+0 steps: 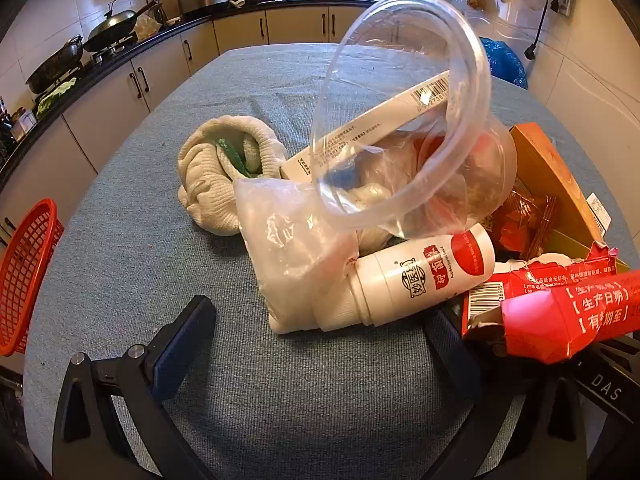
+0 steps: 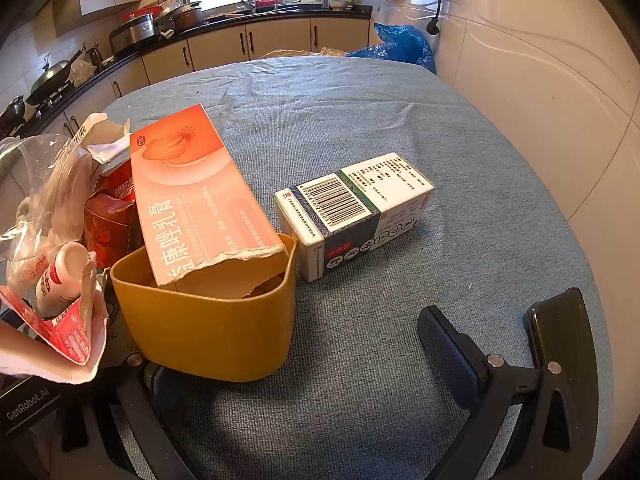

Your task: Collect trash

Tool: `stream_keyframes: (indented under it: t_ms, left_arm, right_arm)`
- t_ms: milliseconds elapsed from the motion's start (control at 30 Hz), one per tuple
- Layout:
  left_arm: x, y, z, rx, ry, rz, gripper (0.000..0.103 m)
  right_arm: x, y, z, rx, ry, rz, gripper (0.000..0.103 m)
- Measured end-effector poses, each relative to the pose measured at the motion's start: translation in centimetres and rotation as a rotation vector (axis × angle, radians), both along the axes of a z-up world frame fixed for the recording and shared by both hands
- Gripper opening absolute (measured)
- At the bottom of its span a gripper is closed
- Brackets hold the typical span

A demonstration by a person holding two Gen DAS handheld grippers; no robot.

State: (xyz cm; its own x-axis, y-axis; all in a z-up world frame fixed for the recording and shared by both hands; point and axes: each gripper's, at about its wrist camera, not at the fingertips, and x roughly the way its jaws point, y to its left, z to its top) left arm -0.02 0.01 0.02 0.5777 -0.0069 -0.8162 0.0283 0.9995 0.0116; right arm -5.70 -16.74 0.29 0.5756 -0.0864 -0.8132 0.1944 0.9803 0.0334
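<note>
White-and-green cardboard medicine box (image 2: 354,214) lies ahead of the wide-open, empty right gripper (image 2: 496,332), long axis running away rightward; left gripper (image 1: 320,344) also agape, empty, white plastic bottle (image 1: 404,280) ahead.

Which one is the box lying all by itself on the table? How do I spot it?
Find the blue-grey tablecloth, then the yellow tub with a torn pink box sticking out. Just right of the tub lies a white box, alone on its side; only it shows a big barcode on a dark patterned band.
</note>
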Motion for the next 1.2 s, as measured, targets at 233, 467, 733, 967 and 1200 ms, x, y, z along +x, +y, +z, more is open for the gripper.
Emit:
stream_keyframes:
  t_ms: [233,467,733,967,1200]
  left_arm:
    - [-0.7,0.6,-0.1,-0.010,0.017,-0.020,0.103]
    - [-6.2,3.7,0.6,-0.067,-0.034,-0.009,0.103]
    - [-10.3,4.6,5.2,-0.039,-0.160,-0.074,0.103]
    - [-14.0,3.3,9.3,0.019,-0.324,-0.181,0.103]
    - [-15.1,3.1,9.9,-0.002,-0.331,-0.208,0.103]
  right_arm:
    - [0.0,-0.3,0.0,-0.004,0.003,0.000,0.103]
    - [-0.5,-0.7,0.3,-0.014,0.070,0.081,0.103]
    - [-7.3,-2.0,4.3,0.015,0.019,0.127,0.103]
    - [-12.8,-1.2,10.1,-0.033,-0.149,0.168,0.102]
    - [-14.8,-0.9,10.5,-0.030,-0.151,0.139,0.099]
